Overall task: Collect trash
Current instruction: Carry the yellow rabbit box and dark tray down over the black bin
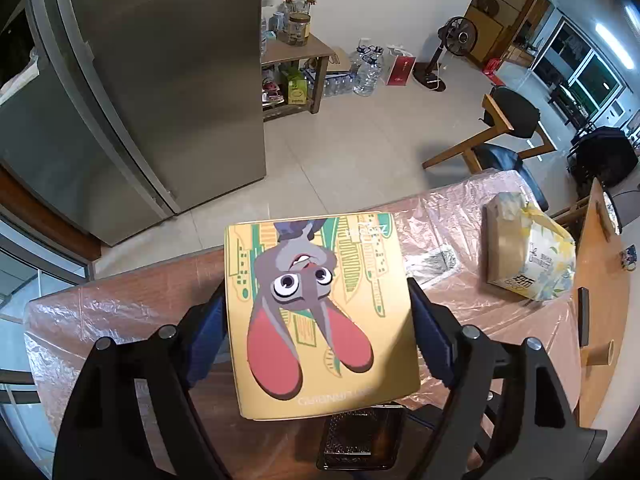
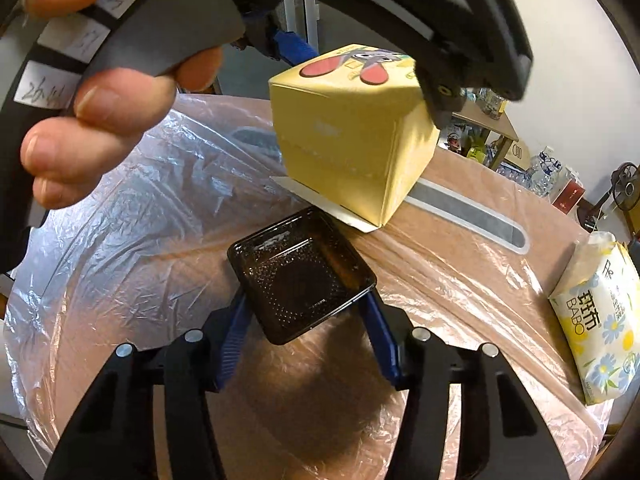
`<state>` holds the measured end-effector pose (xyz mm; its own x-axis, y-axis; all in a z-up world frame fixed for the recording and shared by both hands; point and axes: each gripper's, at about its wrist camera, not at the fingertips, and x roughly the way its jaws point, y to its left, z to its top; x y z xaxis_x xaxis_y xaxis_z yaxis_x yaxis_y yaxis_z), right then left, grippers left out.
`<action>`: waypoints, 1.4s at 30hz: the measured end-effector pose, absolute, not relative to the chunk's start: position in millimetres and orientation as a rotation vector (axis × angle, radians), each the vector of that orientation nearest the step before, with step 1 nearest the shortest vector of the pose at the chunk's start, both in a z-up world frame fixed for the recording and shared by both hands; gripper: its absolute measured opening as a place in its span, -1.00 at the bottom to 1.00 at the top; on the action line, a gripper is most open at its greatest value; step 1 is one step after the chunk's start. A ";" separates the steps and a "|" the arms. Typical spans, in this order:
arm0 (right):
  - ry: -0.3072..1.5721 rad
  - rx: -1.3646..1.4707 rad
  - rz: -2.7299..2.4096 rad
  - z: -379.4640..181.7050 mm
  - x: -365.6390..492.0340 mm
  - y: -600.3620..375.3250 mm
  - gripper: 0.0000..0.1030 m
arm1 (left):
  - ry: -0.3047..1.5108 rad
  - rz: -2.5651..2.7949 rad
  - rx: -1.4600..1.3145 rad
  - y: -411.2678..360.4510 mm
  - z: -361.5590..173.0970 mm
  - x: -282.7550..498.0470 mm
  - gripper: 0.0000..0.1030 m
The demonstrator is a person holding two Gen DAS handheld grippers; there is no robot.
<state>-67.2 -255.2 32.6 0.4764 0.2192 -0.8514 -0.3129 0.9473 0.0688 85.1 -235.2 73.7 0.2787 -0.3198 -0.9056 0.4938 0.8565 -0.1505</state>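
Note:
My left gripper (image 1: 318, 304) is shut on a yellow cardboard box (image 1: 320, 308) printed with a cartoon rabbit, and holds it above the table. The same box (image 2: 352, 140) shows in the right wrist view, lifted and tilted, with the left gripper's black body over it. My right gripper (image 2: 306, 300) is shut on a black plastic tray (image 2: 300, 276) and holds it just above the plastic-covered table (image 2: 460, 248). The tray's edge (image 1: 360, 440) shows below the box in the left wrist view.
A pack of tissues (image 1: 528, 256) (image 2: 596, 320) lies on the table to the right. A clear flat wrapper (image 2: 472, 212) lies beyond the box. A small cup (image 1: 600, 354) stands on the wooden part. A steel fridge (image 1: 152, 80), chairs (image 1: 508, 120) and shelves (image 1: 296, 68) stand beyond.

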 end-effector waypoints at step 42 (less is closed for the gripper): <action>0.891 -0.071 0.244 66.8 -211.7 -278.2 -0.01 | 0.967 -0.528 0.173 -135.6 111.0 -106.8 0.60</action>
